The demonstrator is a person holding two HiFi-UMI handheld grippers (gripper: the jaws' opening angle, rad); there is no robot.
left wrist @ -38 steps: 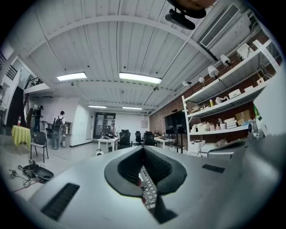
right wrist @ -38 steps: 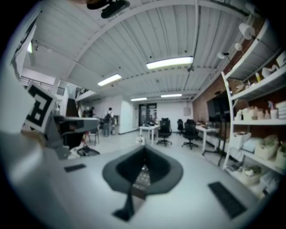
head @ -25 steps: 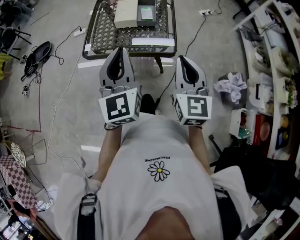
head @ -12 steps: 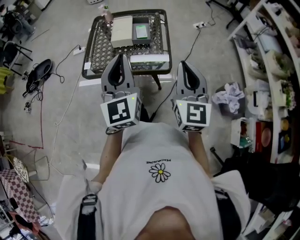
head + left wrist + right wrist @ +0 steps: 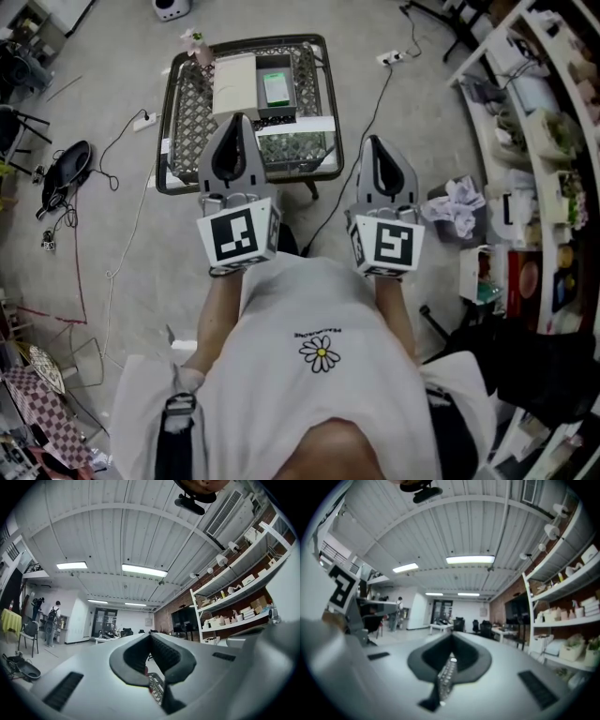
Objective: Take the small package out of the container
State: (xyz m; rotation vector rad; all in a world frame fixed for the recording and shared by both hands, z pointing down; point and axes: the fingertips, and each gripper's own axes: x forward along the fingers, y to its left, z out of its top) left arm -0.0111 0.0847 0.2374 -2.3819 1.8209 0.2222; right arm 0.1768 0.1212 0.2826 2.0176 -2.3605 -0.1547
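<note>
A low table with a wire-mesh top stands on the floor ahead of me. On it lie a cream box and, beside it on the right, a grey container with a small green package in it. My left gripper is held in the air above the table's near part, its jaws shut on nothing. My right gripper hangs to the right of the table, over the floor, also shut and empty. Both point forward at waist height.
Cables and a power strip lie on the floor left of the table, with a black object further left. Curved shelves full of goods run along the right, and crumpled white cloth lies at their foot.
The table has slid lower in the head view, and the left gripper's tip now overlaps its near part. Both grippers stayed shut and side by side.
</note>
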